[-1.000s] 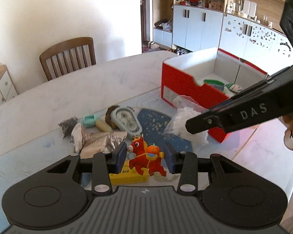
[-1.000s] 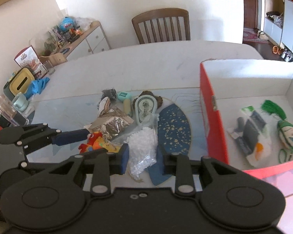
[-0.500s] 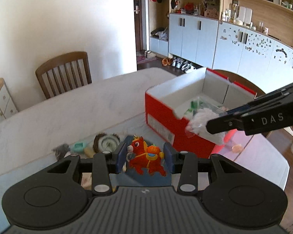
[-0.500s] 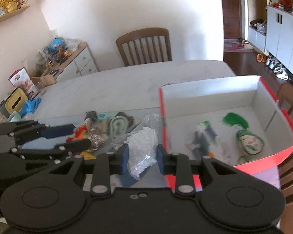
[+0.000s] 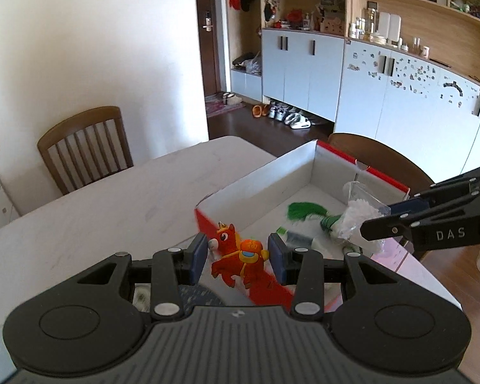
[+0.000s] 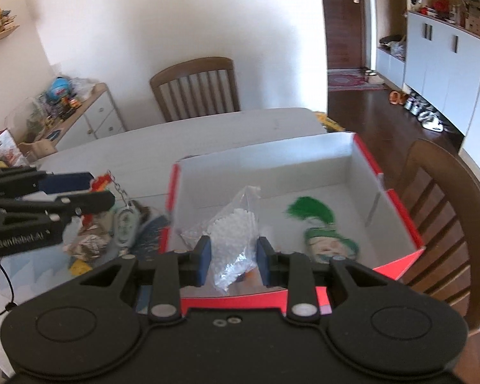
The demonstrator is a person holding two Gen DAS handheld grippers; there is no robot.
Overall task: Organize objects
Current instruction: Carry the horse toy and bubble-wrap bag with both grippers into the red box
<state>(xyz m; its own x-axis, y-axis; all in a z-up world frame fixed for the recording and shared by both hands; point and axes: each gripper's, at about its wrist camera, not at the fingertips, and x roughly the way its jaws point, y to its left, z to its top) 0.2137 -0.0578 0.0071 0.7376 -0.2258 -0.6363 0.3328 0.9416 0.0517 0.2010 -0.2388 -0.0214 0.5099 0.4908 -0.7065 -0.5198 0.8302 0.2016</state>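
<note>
My left gripper (image 5: 238, 254) is shut on a red and orange horse toy (image 5: 238, 256) and holds it in the air by the near corner of the red box (image 5: 265, 179). My right gripper (image 6: 233, 256) is shut on a clear bag of white beads (image 6: 232, 233) and holds it over the box's white inside (image 6: 332, 169). In the box lie a green tasselled ornament (image 6: 323, 233) and some small packets (image 5: 299, 238). The right gripper (image 5: 380, 220) also shows at the right of the left wrist view, and the left gripper (image 6: 92, 192) at the left of the right wrist view.
A pile of small items (image 6: 124, 227) lies on the table left of the box, with a dark blue fan-shaped piece (image 6: 152, 228). Wooden chairs stand behind the table (image 5: 83, 147) and at its right (image 6: 438, 211). A sideboard (image 6: 80, 118) stands at the left wall.
Both grippers have risen from the pile with their loads and moved right. The bag now hangs over the box; the horse is lifted to the box's corner.
</note>
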